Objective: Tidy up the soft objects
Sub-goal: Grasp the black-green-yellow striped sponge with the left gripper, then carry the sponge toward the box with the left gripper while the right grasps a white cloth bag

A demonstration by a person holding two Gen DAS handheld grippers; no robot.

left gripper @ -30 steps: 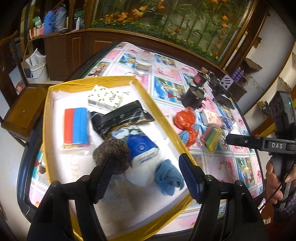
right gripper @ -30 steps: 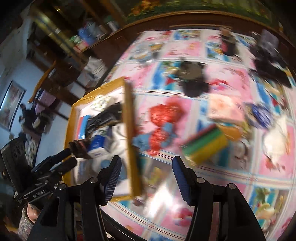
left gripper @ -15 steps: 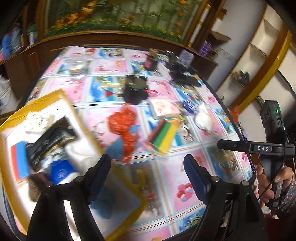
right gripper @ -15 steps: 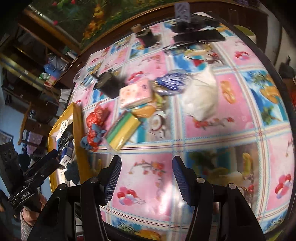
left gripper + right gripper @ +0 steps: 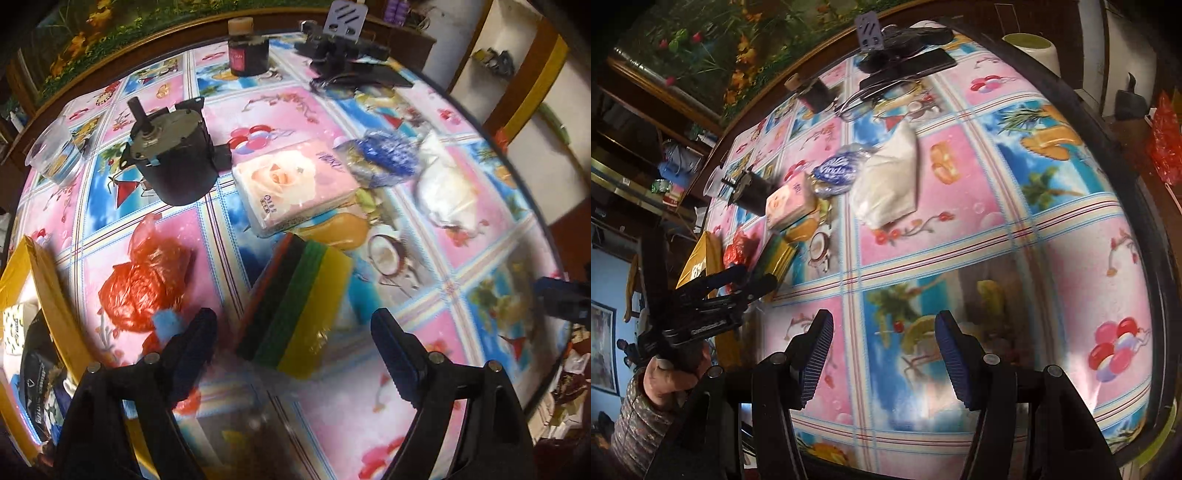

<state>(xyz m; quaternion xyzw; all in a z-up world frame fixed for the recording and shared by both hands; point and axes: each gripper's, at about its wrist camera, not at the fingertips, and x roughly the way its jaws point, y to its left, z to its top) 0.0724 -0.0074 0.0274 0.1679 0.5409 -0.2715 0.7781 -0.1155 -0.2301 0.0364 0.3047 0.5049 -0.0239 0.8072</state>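
My left gripper (image 5: 293,352) hangs over the table (image 5: 480,266) and points down at it. Its fingers (image 5: 397,354) are spread wide and hold nothing. The near end of the striped sponge pack (image 5: 299,299) lies just under the gap between them. The pack has red, black, green and yellow stripes. The pads are not touching it.

My right gripper (image 5: 884,363) is over the near edge of the table, well apart from the soft things. Its fingers (image 5: 955,363) are partly open and nothing is between them. Only the picture cloth (image 5: 960,258) shows below. In the right view a hand (image 5: 670,380) in a patterned sleeve holds the left gripper at the left edge of the table.

Just left of the sponge pack lies a red plastic bag (image 5: 147,280) with a bit of blue showing at its near end. At the left edge of the table sits a yellow box (image 5: 48,295) with packets inside.

Past the sponge pack, near the middle of the table, lies a pink tissue pack (image 5: 295,188). To its right are a blue and white crinkly bag (image 5: 388,155) and a white bag (image 5: 447,192), side by side. To its left stands a black motor (image 5: 173,158), and a clear cup (image 5: 55,158) is further left.

At the far edge I see a dark jar (image 5: 245,55) and some black gear (image 5: 343,59).
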